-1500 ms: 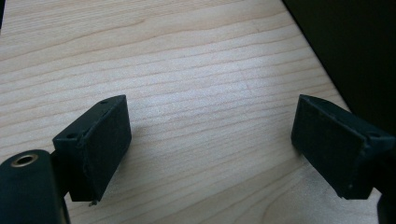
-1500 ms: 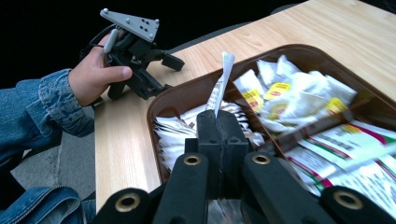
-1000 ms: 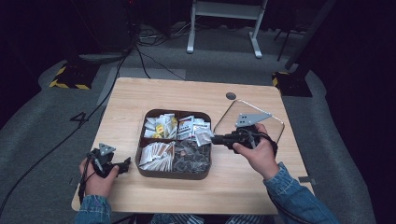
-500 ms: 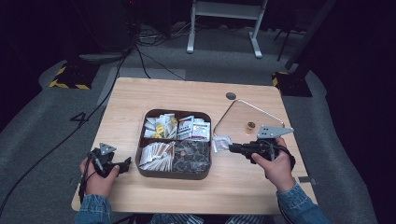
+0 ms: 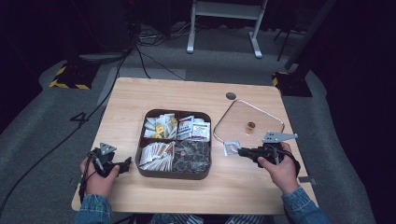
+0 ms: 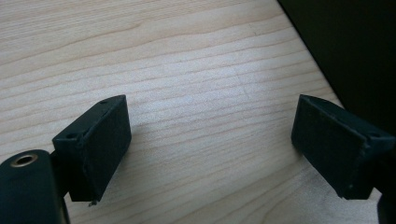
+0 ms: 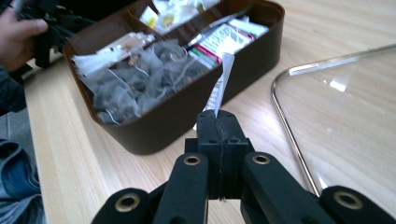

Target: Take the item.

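Right tool [image 7: 218,122] clamps a sachet [image 7: 220,86] between box [image 5: 173,171] and lid [image 5: 266,122] near the desk's right edge; left tool [image 6: 210,144] gapes empty; next, probably release onto the lid.

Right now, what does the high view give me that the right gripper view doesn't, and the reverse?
High view alone: the glass lid's knob and the whole table. Right gripper view alone: the jaws pressed shut on the sachet's edge, close up. Both: the right gripper holding the sachet between the brown compartment box and the lid, and the left gripper beside the box.
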Demonstrator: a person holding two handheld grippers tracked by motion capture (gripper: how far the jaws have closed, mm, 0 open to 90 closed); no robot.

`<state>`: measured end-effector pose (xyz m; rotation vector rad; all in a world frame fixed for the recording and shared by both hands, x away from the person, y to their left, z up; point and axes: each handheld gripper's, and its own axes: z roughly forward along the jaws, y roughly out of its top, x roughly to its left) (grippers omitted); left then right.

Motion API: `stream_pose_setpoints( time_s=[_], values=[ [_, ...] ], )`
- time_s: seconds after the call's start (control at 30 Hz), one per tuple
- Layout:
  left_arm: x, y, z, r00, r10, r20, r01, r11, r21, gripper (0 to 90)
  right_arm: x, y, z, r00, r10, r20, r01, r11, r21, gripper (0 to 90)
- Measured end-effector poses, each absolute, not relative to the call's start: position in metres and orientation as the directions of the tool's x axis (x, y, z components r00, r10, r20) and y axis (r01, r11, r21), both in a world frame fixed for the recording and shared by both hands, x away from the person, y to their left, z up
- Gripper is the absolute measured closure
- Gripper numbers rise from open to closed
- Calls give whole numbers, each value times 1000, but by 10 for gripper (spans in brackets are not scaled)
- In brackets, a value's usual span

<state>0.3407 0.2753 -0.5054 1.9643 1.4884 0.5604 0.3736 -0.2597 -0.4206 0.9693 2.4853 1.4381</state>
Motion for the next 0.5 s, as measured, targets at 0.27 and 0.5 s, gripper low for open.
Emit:
stream_pose_setpoints(
  time_s=[0.27,0.5],
  values=[
    [342,274,-505,284,958,-26,704,-190,684,123,374,-260,-440,-776,587,232,514,374,772,898],
    [343,274,-505,285,958,-26,703,-190,686,123,375,-257,-457,-765,595,247,548,399,736,898]
  ],
)
